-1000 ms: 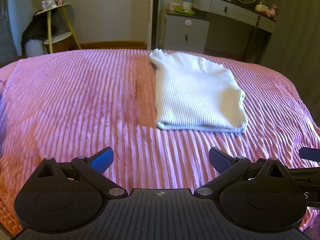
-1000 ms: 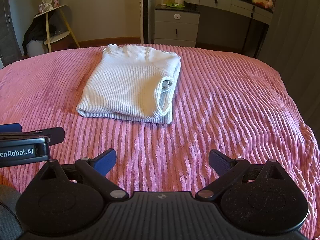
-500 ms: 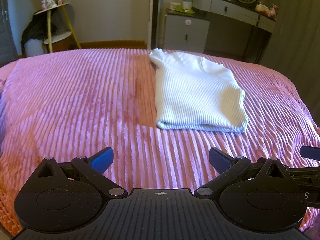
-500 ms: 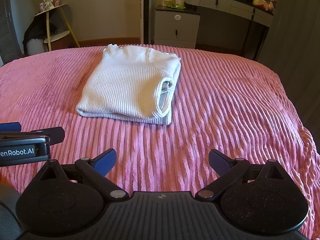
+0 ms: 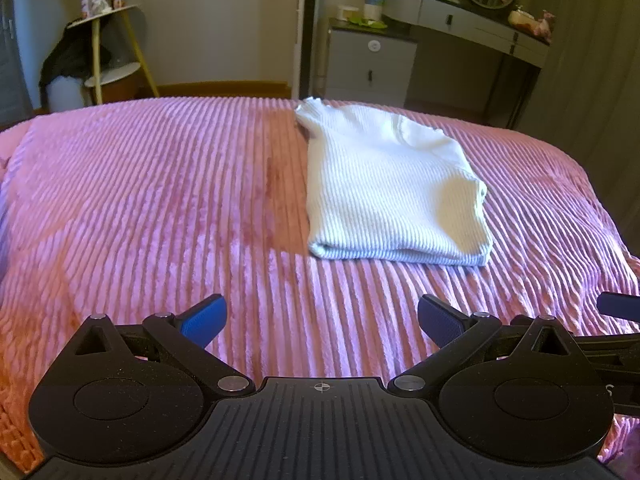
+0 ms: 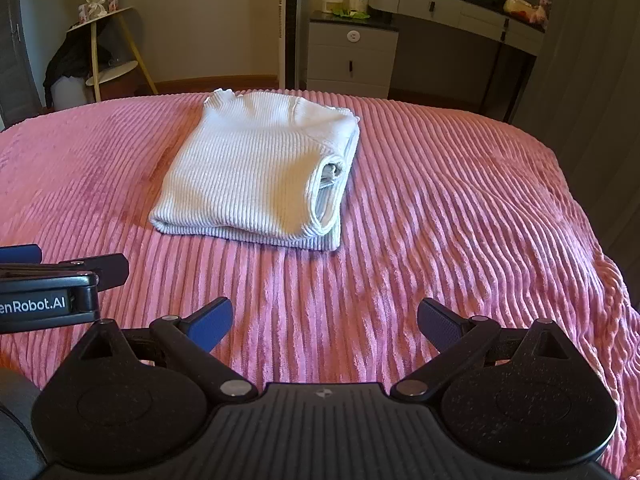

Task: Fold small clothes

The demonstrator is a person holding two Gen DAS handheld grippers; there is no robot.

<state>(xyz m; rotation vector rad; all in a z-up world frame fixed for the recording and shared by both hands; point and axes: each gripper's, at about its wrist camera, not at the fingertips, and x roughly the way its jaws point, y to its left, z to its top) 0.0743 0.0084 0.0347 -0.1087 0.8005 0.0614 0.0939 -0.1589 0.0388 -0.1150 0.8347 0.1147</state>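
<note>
A white ribbed knit top lies folded into a neat rectangle on the pink ribbed bedspread. It also shows in the right wrist view, with its layered open edge facing right. My left gripper is open and empty, held back from the top near the bed's front. My right gripper is open and empty too, level with the left one, which shows at the left edge.
A grey drawer unit and a dressing table with a round mirror stand beyond the bed. A yellow-legged shelf stand with dark clothing is at the back left. A curtain hangs on the right.
</note>
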